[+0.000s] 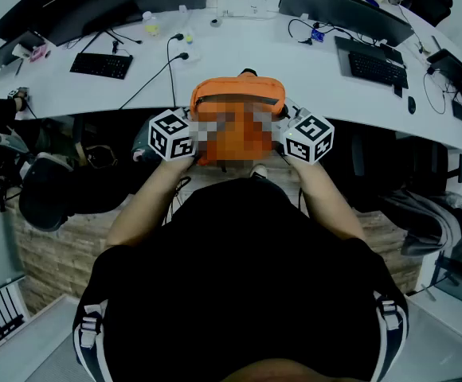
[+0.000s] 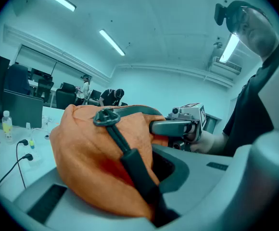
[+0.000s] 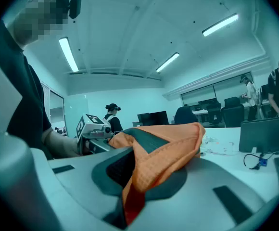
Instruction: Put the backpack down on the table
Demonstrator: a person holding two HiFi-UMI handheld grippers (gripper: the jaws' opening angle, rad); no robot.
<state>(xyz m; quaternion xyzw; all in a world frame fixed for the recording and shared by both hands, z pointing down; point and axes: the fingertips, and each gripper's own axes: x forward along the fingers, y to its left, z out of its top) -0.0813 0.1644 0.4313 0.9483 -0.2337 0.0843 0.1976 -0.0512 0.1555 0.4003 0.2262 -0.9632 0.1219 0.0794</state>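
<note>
The jaws of the left gripper (image 2: 146,191) are clenched on the orange cloth of the backpack (image 2: 86,153), and a dark zip pull (image 2: 107,118) with its cord is caught between them. The jaws of the right gripper (image 3: 130,196) are clamped on a fold of the same orange cloth at the bag's other side, where a dark panel (image 3: 146,139) is sewn in. Each gripper is seen from the other's view across the bag, with a hand wrapped round it.

In the head view the backpack is carried between the two marker cubes, in front of the person's chest and at the near edge of the curved white desk (image 1: 239,50). Its top overlaps the desk's rim. Whether its base touches the desk cannot be told.

Further out on the desk, a black keyboard (image 1: 101,64) is laid at the left and another keyboard (image 1: 378,68) at the right, with dark monitors (image 1: 342,10) behind them. Black cables (image 1: 171,66) are trailed over the surface towards the bag. A clear bottle (image 2: 6,124) is stood on the desk at the left.
</note>
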